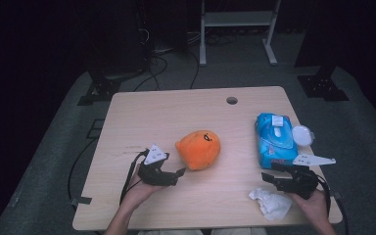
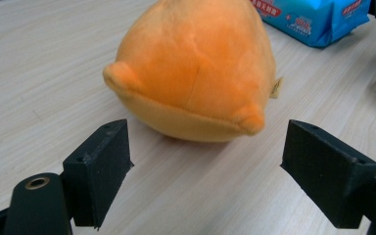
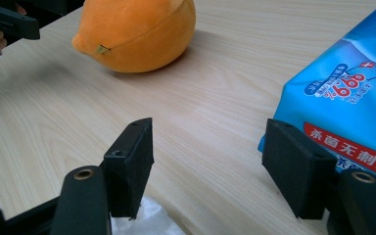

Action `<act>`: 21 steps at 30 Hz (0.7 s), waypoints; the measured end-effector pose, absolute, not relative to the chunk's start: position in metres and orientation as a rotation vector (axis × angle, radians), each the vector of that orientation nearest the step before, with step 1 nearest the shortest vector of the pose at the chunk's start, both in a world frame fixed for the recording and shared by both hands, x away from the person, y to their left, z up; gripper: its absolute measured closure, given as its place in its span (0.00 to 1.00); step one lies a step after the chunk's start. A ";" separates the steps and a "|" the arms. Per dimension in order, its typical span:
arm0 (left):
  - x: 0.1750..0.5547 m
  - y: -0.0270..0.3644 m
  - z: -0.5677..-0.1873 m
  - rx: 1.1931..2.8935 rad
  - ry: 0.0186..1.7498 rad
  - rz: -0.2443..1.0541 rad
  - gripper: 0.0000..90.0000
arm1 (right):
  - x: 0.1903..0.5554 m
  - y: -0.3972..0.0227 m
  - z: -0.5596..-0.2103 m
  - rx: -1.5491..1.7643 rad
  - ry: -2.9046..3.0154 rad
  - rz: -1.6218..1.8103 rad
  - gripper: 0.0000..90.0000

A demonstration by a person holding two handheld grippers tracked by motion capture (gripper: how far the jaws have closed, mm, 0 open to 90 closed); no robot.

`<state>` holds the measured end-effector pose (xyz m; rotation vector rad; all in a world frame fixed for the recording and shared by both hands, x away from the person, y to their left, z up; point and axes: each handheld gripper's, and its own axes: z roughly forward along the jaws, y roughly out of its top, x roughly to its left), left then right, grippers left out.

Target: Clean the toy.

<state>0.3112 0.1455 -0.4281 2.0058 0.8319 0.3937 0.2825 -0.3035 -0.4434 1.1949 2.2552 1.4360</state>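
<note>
- L gripper (image 1: 180,172): on tabletop (image 1: 176,112), front-left, jaws wide apart w/ nothing between. Not touching anything; tips point at orange plush toy (image 1: 199,149), which sits just beyond them, small gap of bare wood showing in the left gripper view.
- Orange plush toy: centre of table, resting on wood, dark face marks on top-right side in the high view. Left gripper view gives its seamed underside and two small nubs; top cut off by frame edge. Small tag on its side, too small to read.
- Crumpled white tissue (image 1: 271,202): front-right, by table edge, just beside R gripper and partly under it.
- R gripper (image 1: 269,178): front-right, jaws wide, empty. Tips sit just short of blue wet-wipes pack (image 1: 275,139); right gripper view has pack's near corner behind one jaw, contact can't tell.
- Wipes pack: right side of table, flat, lid flap up top. White round lid-like thing (image 1: 303,135) touching its right edge, hard to ID.
- Both hands cut off at bottom of the high view. Room beyond table dark, detail lost.
</note>
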 end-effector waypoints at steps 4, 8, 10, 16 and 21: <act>0.308 0.151 -0.432 2.011 0.845 0.394 0.19 | 0.283 -0.304 -0.444 1.198 2.256 1.433 0.39; 0.305 0.155 -0.435 2.018 0.852 0.392 0.19 | 0.283 -0.304 -0.444 1.197 2.258 1.430 0.39; 0.303 0.158 -0.436 2.020 0.854 0.400 0.18 | 0.282 -0.303 -0.444 1.199 2.259 1.429 0.39; 0.296 0.168 -0.438 2.022 0.871 0.407 0.18 | 0.282 -0.304 -0.443 1.201 2.258 1.428 0.39; 0.291 0.176 -0.439 2.024 0.882 0.411 0.17 | 0.281 -0.303 -0.444 1.199 2.259 1.426 0.39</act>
